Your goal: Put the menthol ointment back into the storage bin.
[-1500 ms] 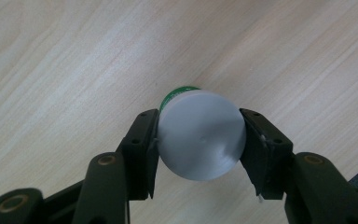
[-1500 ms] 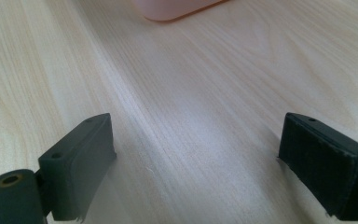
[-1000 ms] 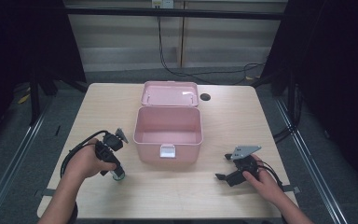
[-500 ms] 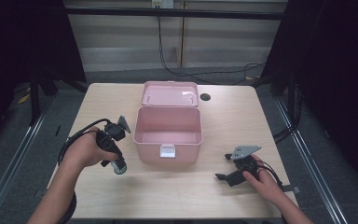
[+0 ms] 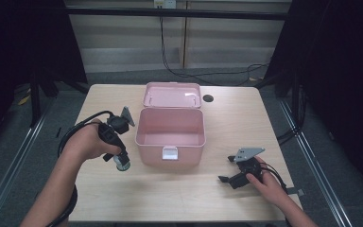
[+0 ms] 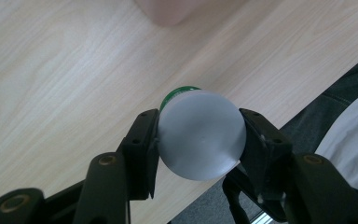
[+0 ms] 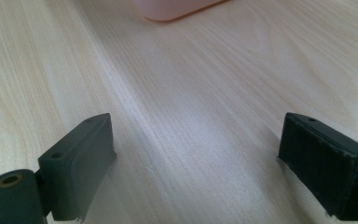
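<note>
Lifted off the smooth wooden table point(image 5: 179, 198), left gripper point(image 6: 198, 140) fingers clamp a round white-capped bottle point(image 6: 200, 135); right gripper point(image 7: 196, 163) fingers gape empty.

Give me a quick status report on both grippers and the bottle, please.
Left gripper shut on white bottle, clear of the table. Right gripper open, resting on table. Pink box open, nothing blocking.
</note>
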`<state>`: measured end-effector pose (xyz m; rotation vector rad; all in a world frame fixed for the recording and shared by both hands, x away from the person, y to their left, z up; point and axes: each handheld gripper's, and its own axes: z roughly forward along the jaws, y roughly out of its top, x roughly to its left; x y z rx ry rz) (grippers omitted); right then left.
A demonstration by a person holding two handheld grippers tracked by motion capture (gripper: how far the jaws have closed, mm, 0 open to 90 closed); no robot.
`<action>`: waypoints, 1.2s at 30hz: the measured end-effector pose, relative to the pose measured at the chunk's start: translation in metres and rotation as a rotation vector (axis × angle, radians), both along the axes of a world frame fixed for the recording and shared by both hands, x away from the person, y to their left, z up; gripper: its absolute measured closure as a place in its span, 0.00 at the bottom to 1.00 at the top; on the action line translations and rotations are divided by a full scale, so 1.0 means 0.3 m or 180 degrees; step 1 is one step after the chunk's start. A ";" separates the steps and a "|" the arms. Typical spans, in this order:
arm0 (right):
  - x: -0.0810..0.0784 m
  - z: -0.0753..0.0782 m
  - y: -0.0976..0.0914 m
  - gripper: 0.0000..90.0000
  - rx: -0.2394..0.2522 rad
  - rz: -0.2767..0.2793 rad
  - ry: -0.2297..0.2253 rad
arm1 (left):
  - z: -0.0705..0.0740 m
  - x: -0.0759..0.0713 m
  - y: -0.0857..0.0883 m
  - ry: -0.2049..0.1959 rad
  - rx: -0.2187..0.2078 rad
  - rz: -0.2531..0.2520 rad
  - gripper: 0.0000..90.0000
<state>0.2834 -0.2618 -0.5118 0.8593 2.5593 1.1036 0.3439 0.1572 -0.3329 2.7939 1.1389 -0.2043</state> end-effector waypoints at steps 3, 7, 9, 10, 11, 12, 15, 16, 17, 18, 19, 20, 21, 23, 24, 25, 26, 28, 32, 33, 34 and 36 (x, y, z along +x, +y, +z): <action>0.000 0.000 0.000 0.11 0.0000 0.0000 -0.0001 | 0.019 0.004 -0.006 -0.0001 -0.0007 0.0034 0.56; 0.000 0.000 0.000 0.11 -0.0004 0.0002 0.0003 | 0.040 0.013 -0.013 -0.0003 -0.0005 0.0022 0.56; 0.000 0.000 0.000 0.11 -0.0005 0.0002 0.0003 | 0.045 0.015 -0.016 -0.0006 -0.0001 0.0017 0.56; 0.000 0.000 0.000 0.11 -0.0005 0.0003 0.0003 | 0.055 0.021 -0.021 -0.0012 -0.0018 0.0016 0.56; 0.000 0.000 0.000 0.11 -0.0005 0.0002 0.0002 | 0.063 0.024 -0.024 -0.0010 -0.0002 0.0008 0.56; 0.000 0.000 0.000 0.11 -0.0005 0.0002 0.0003 | 0.066 0.026 -0.027 -0.0015 -0.0010 0.0002 0.56; 0.000 0.000 0.000 0.11 -0.0005 0.0002 0.0002 | 0.084 0.034 -0.036 -0.0019 -0.0017 0.0005 0.56; 0.000 0.000 0.000 0.11 -0.0005 0.0003 0.0002 | 0.090 0.036 -0.040 -0.0008 -0.0019 0.0016 0.56; 0.000 0.000 0.000 0.11 -0.0004 0.0003 0.0002 | 0.097 0.040 -0.042 -0.0030 -0.0008 -0.0005 0.56; 0.000 0.000 0.000 0.11 -0.0004 0.0002 0.0002 | 0.103 0.043 -0.047 -0.0020 -0.0010 0.0005 0.56; 0.000 0.000 0.000 0.11 -0.0005 0.0002 0.0003 | 0.103 0.043 -0.047 -0.0020 -0.0010 0.0005 0.56; 0.000 0.000 0.000 0.11 -0.0005 0.0002 0.0003 | 0.108 0.047 -0.050 -0.0011 -0.0020 -0.0006 0.56; 0.000 0.000 0.000 0.11 -0.0004 0.0002 0.0002 | 0.116 0.051 -0.056 -0.0018 -0.0025 0.0006 0.56; 0.000 0.000 0.000 0.11 -0.0005 0.0002 0.0003 | 0.126 0.058 -0.064 -0.0020 -0.0035 0.0017 0.56; 0.000 0.000 0.000 0.11 -0.0004 0.0003 0.0003 | 0.131 0.063 -0.066 -0.0030 -0.0029 -0.0011 0.56; 0.000 0.000 0.000 0.11 -0.0005 0.0002 0.0003 | 0.134 0.066 -0.069 -0.0030 -0.0041 0.0011 0.56; 0.000 0.000 0.000 0.11 -0.0005 0.0002 0.0003 | 0.138 0.071 -0.072 -0.0030 -0.0043 -0.0010 0.56; 0.000 0.001 0.000 0.11 -0.0005 0.0003 0.0004 | 0.147 0.078 -0.080 -0.0052 -0.0021 0.0003 0.56; 0.000 0.000 0.000 0.11 -0.0004 0.0003 0.0003 | 0.161 0.086 -0.091 -0.0039 -0.0059 0.0038 0.56; 0.000 0.000 0.000 0.11 -0.0004 0.0003 0.0003 | 0.170 0.093 -0.097 -0.0047 -0.0064 0.0042 0.56; 0.000 0.000 0.000 0.11 -0.0004 0.0003 0.0003 | 0.174 0.099 -0.099 -0.0051 -0.0065 0.0010 0.56; 0.000 0.000 0.000 0.11 -0.0005 0.0003 0.0003 | 0.182 0.104 -0.104 -0.0055 -0.0055 0.0009 0.56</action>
